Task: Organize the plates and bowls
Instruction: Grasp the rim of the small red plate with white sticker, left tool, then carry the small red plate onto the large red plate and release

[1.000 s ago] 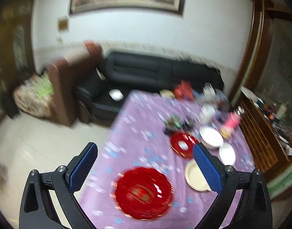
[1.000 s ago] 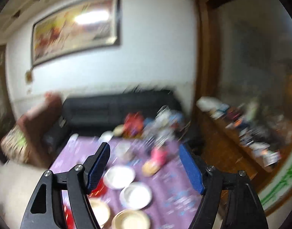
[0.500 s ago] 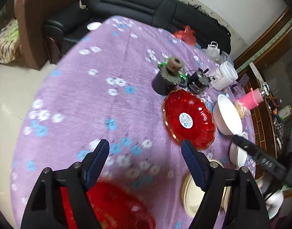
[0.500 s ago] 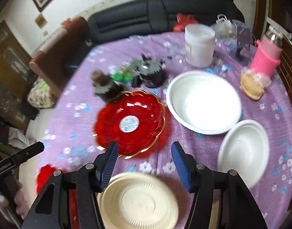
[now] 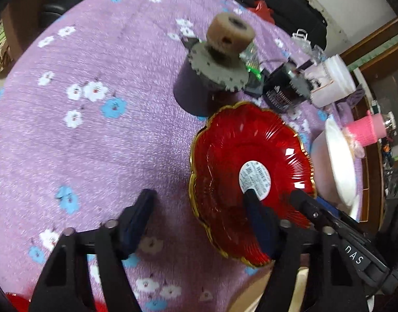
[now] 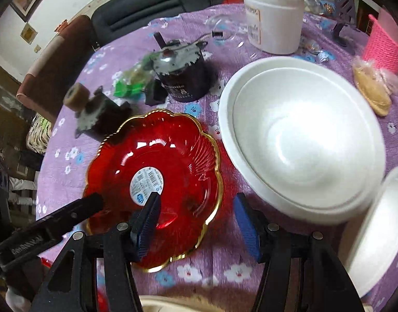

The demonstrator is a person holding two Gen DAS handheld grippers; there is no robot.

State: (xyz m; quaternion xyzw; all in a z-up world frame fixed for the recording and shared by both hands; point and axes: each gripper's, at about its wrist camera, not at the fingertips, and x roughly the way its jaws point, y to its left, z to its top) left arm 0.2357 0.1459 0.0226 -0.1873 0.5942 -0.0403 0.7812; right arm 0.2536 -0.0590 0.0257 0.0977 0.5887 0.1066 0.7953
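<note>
I had both grippers pointed steeply down at the red plate (image 6: 157, 179), one on each side of it, because I meant to lift it by its rim from two sides at once. The left gripper (image 5: 199, 205) straddled the plate's near-left rim, one finger out on the purple tablecloth (image 5: 95, 130) and the other over the plate's inside; its jaws were closing, with the rim between them, and I judged the pads not yet pressed on it. The right gripper (image 6: 197, 208) straddled the plate's right rim in the same way, inner finger over the red glass near the round sticker, outer finger above the cloth between the plate and the big white bowl (image 6: 303, 140). Its jaws were closing too, rim between, no pinch that I could see.

The red plate sat toward the middle of the table, just beside the big bowl on its right and two small motors (image 6: 180, 75) behind it.

Counting outward: two red plates that I could tell, this one and a red sliver (image 5: 14, 301) at the near edge; two white bowls, the big one and a smaller one (image 6: 378, 231) at the right edge; one pale paper plate (image 6: 188, 304) at the near edge; one white tub (image 6: 274, 15); one pink cup (image 6: 383, 49).
</note>
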